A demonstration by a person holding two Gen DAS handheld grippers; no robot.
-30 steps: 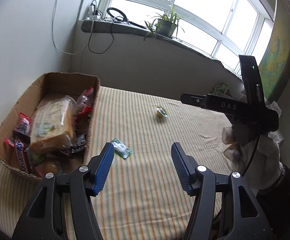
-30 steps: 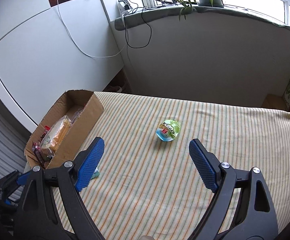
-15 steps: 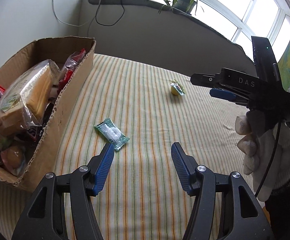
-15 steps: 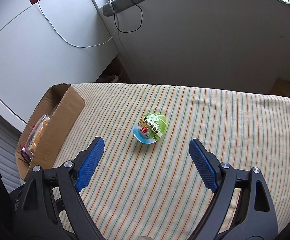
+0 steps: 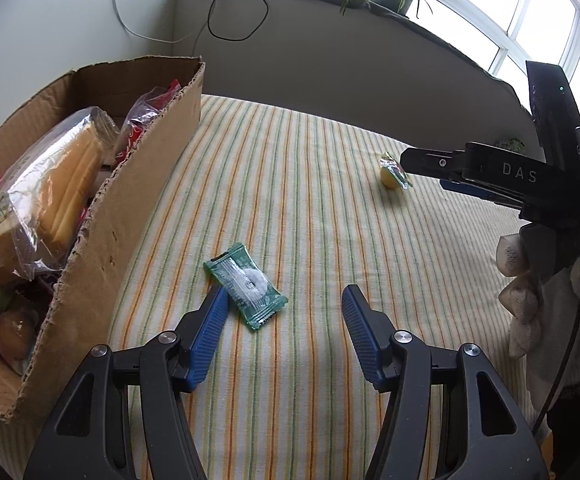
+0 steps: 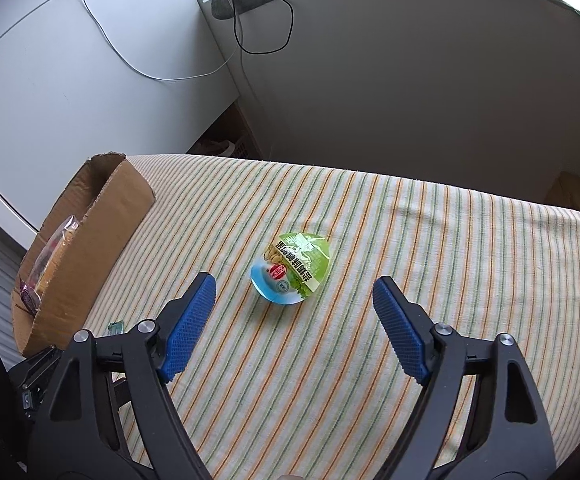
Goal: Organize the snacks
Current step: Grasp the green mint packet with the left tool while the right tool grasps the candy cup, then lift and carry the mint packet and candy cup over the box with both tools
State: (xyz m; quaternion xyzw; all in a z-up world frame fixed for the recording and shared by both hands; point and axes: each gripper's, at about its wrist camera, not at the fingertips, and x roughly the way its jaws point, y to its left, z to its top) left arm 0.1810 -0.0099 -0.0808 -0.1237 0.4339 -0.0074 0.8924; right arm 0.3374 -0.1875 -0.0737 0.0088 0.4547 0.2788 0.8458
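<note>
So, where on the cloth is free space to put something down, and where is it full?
Free: the wide striped cloth to the right of the jelly cup, and the strip between the cup and the box. Also free: the cloth between the green packet and the cup. Crowded: the box is heaped with snacks, and the packet lies close beside it.

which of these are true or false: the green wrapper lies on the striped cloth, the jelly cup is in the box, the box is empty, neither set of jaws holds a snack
1. The green wrapper lies on the striped cloth. True.
2. The jelly cup is in the cardboard box. False: it sits on the cloth, apart from the box.
3. The box is empty. False: it holds a bagged yellow snack and other packets.
4. Neither set of jaws holds a snack. True: the left gripper is empty; the right gripper is closing with nothing gripped.
</note>
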